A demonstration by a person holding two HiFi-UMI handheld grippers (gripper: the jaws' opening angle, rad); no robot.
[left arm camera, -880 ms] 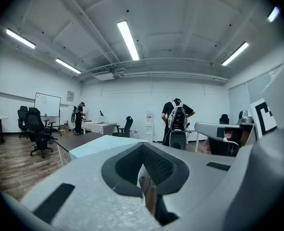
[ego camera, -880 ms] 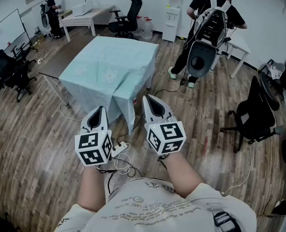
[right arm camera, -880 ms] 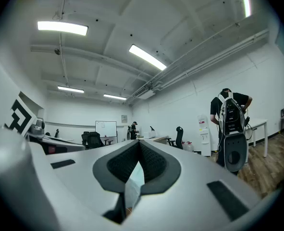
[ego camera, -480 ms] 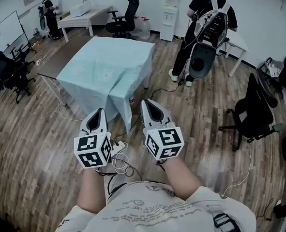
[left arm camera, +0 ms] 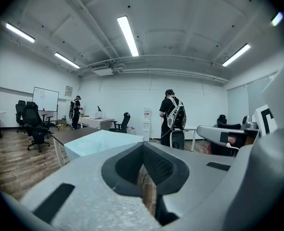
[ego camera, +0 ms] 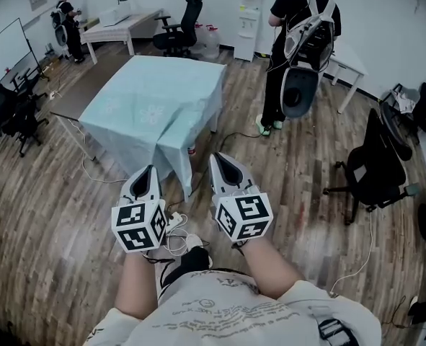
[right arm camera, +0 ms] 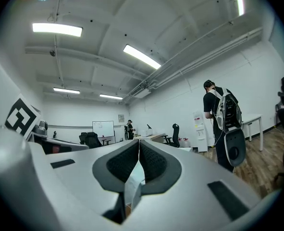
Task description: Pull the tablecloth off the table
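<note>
While both grippers are held over the floor (ego camera: 54,215) short of the worktop (ego camera: 90,78), the tablecloth (ego camera: 155,103) lies spread ahead of them, apart from both. The cloth is pale blue with faint flower prints. It covers the top, and a dark bare strip of worktop shows along its left edge. On the near side one corner of the cloth hangs down towards the floor, and this hanging corner is the part nearest the grippers.

The left gripper (ego camera: 149,169) points at the floor just left of that corner. The right gripper (ego camera: 220,157) points just right of it, so the corner falls between their two lines. Neither gripper touches the cloth.

The left gripper view shows that gripper's jaws clenched together with nothing between them, and the cloth's near edge appears beyond their tips, to the left. The right gripper view likewise shows its jaws closed and empty.

A white cable (ego camera: 175,225) lies coiled on the floor between the grippers, below their marker cubes. A person (ego camera: 292,27) with a backpack stands beyond the worktop's far right corner, well apart from the cloth. A black chair (ego camera: 378,164) stands at the right, and another person (ego camera: 65,24) stands at the far left by a desk.
</note>
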